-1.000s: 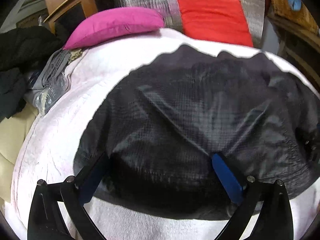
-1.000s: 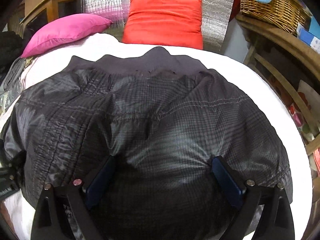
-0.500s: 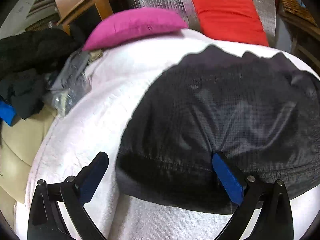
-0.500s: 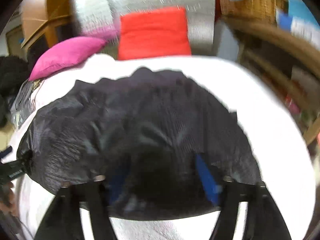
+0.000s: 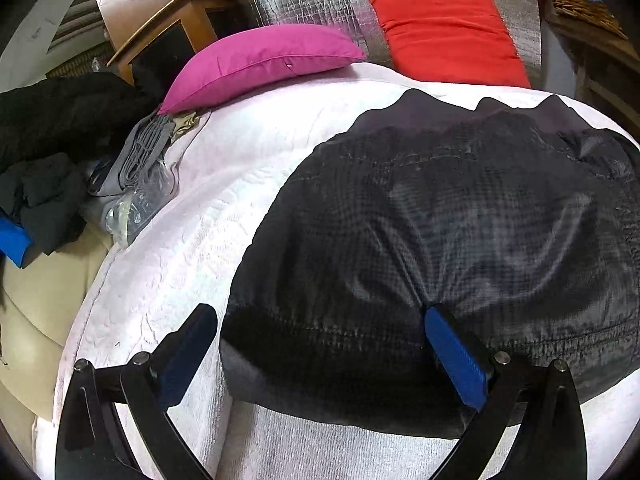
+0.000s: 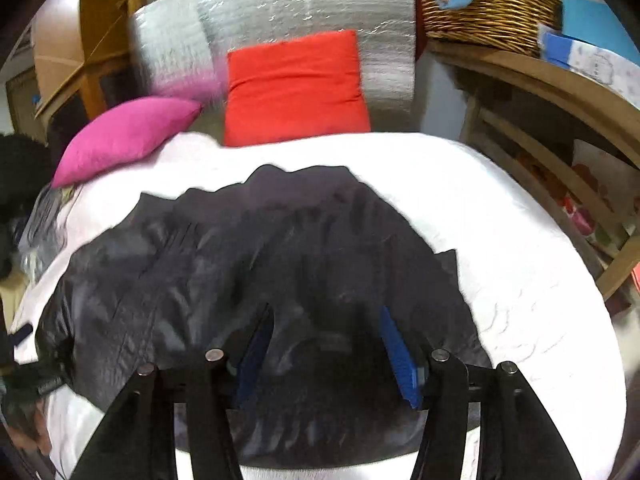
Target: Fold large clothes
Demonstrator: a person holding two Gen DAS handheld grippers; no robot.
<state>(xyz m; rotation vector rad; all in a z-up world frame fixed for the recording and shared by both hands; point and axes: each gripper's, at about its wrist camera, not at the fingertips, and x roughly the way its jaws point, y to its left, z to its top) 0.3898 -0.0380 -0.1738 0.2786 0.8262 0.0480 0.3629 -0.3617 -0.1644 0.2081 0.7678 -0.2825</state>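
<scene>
A dark grey checked jacket [image 5: 460,248] lies bunched on a white quilted bed cover [image 5: 200,248]; it also shows in the right wrist view [image 6: 248,264]. My left gripper [image 5: 320,344] is open over the jacket's near left corner; its right blue pad [image 5: 456,364] presses the fabric, its left finger [image 5: 188,344] sits over the white cover. My right gripper [image 6: 324,348] is partly open low over the jacket's near middle, with fabric between its blue pads [image 6: 400,360]. I cannot tell whether it grips the fabric.
A magenta pillow [image 5: 260,64] and a red pillow [image 5: 448,36] lie at the bed's head against a silver quilted panel [image 6: 312,20]. Dark clothes [image 5: 52,136] and plastic bags [image 5: 136,204] pile at the left. A wicker basket [image 6: 488,12] sits on wooden shelving [image 6: 560,128] at the right.
The left gripper has moved left to the jacket's left corner. The right gripper has pulled back and its jaws have narrowed; the jacket looks more bunched.
</scene>
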